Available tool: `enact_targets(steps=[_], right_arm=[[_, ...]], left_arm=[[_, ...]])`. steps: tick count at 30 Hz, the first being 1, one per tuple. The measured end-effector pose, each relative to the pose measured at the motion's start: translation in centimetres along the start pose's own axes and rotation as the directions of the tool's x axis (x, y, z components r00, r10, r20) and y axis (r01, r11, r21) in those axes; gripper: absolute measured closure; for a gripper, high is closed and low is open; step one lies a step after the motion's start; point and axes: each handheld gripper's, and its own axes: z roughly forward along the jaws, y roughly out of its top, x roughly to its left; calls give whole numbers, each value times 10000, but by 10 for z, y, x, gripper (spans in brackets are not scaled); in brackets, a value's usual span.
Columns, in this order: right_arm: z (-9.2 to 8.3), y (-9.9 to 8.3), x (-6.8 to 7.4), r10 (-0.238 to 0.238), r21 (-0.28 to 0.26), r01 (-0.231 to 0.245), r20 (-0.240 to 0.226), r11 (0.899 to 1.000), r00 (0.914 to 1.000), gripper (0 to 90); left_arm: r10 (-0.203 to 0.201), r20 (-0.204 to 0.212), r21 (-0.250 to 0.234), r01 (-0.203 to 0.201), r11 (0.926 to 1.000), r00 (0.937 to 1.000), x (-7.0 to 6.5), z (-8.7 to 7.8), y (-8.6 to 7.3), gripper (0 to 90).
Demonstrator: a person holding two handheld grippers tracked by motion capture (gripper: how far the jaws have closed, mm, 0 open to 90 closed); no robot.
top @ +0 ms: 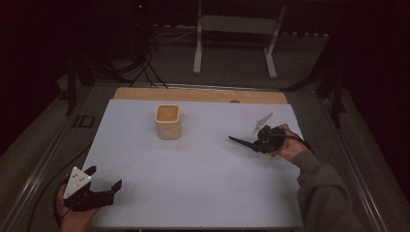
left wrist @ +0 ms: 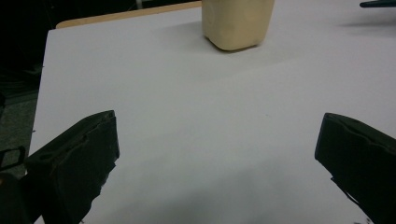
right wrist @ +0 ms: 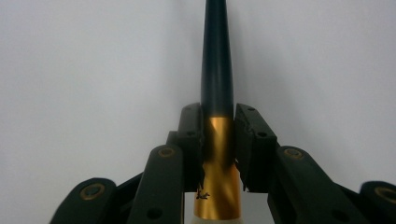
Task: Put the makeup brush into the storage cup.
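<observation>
A brush point(right wrist: 217, 56) with a black tapered handle and a gold ferrule is clamped at the ferrule by my right gripper point(right wrist: 218, 109). In the high view that right gripper point(top: 257, 143) hovers at the right of the white sheet, and the brush handle point(top: 241, 141) points left. A beige cup point(top: 168, 122) stands upright at the back centre, empty as far as I can tell. My left gripper point(top: 105, 176) rests at the front left corner, open, with nothing between its jaws. Looking along the left gripper point(left wrist: 218, 119), the cup point(left wrist: 237, 23) is far ahead and the brush tip point(left wrist: 377, 3) pokes in at top right.
A white sheet point(top: 193, 183) covers the table, with a wooden strip point(top: 193, 94) showing along the far edge. Beyond it a white metal stand point(top: 237, 24) and cables point(top: 145, 67) lie on the dark floor. A person's sleeve point(top: 319, 188) enters at bottom right.
</observation>
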Motion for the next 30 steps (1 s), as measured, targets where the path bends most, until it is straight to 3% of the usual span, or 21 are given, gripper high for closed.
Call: enact_targets(steps=[16,25,30], right_arm=[[-5,19,27,-1126,-382,1118,-210,9930,9934,731],[-6,32,39,-1617,-520,1600,-310,9857,9863,731],[-7,38,45,-1874,-631,1845,-432,9808,9813,731]], left_arm=[[-46,381,-37,48,10000,9993,1,3,3,9],[-183,911,-94,193,9998,9957,-3,4,7,9],[-16,1249,-8,17,10000,9922,-8,8,13,9]])
